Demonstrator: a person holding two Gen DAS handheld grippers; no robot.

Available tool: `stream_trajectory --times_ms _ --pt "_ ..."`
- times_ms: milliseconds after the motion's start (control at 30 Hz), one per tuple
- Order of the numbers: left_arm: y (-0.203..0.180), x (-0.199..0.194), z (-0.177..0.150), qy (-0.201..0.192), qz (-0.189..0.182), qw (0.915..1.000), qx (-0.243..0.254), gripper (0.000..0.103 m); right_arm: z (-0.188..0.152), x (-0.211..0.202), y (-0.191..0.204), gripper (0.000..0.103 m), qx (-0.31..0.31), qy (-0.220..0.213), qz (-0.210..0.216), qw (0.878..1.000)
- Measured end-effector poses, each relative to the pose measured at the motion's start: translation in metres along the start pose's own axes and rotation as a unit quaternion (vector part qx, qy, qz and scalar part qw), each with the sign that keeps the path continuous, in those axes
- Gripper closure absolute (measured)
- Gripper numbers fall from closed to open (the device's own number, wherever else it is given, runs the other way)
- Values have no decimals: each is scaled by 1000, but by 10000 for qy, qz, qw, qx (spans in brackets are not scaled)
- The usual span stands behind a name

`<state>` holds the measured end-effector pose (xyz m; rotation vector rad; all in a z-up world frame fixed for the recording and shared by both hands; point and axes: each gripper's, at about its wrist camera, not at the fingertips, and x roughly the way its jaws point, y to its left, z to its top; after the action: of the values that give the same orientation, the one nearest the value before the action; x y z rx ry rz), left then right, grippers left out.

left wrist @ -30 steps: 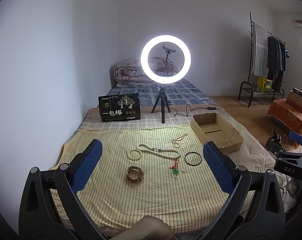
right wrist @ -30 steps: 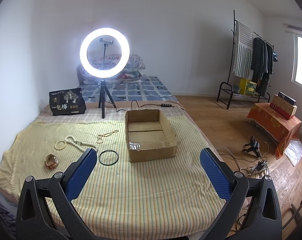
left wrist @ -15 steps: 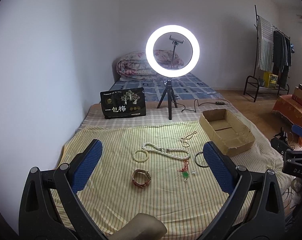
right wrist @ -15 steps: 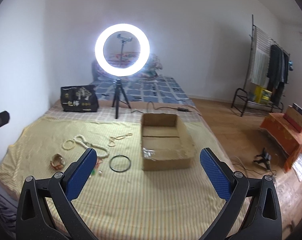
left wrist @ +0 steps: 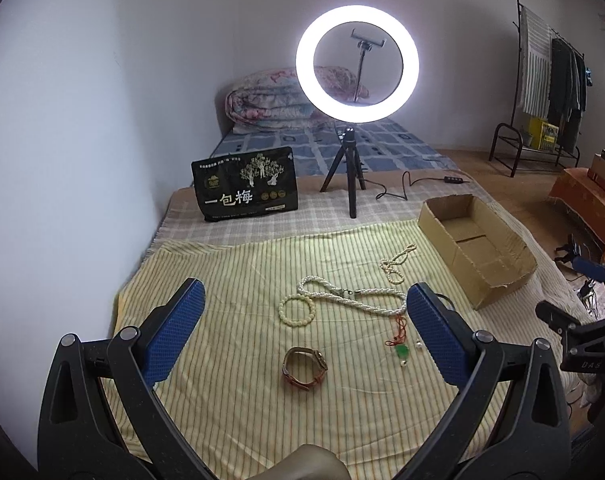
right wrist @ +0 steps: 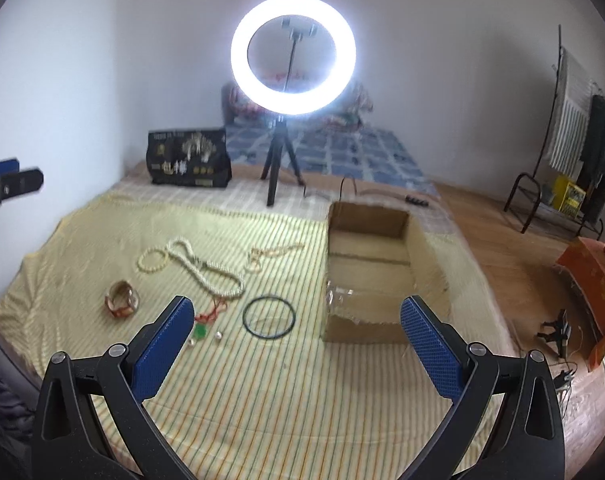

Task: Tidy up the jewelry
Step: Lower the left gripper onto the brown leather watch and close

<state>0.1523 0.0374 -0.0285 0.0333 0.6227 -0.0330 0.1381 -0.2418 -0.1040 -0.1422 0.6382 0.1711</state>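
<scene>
Left wrist: watch (left wrist: 304, 367) larger than before; left claw (left wrist: 302, 332) agape.

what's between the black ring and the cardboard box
Only bare striped cloth: in the right wrist view black ring and cardboard box lie apart.

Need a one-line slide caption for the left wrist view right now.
Open left hand-held gripper hovers over a striped cloth with watch, bead bracelet and pearl rope; cardboard box at right.

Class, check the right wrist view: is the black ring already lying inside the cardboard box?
No. The black ring lies on the striped cloth, just left of the cardboard box, not inside it.
</scene>
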Motion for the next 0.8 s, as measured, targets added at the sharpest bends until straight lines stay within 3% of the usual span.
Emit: stream_trajectory --times_ms 133,200,333,467,567,667,800 --pt "15 27 0 260 -71 9995 -169 11 -5 27 3 1 14 476 430 9979" --pt "21 43 -5 475 -99 9987 -182 18 -10 43 8 9 -45 754 617 9952" --pt "32 71 -19 1045 -333 9933 -374 34 -19 66 21 16 -315 1150 925 9886" --pt "48 102 -38 1709 -491 9817 -677 48 -28 89 29 40 -322 1517 1171 9809" --pt "55 119 -52 2019 -489 9744 -864 51 -32 104 33 42 -284 1674 1296 9769" --pt "56 133 -63 2285 -487 9678 -934 57 -35 116 39 57 -385 1790 1390 9732" --pt "57 153 -78 2708 -671 9531 -1174 65 -43 136 48 69 -464 2021 1503 9666"
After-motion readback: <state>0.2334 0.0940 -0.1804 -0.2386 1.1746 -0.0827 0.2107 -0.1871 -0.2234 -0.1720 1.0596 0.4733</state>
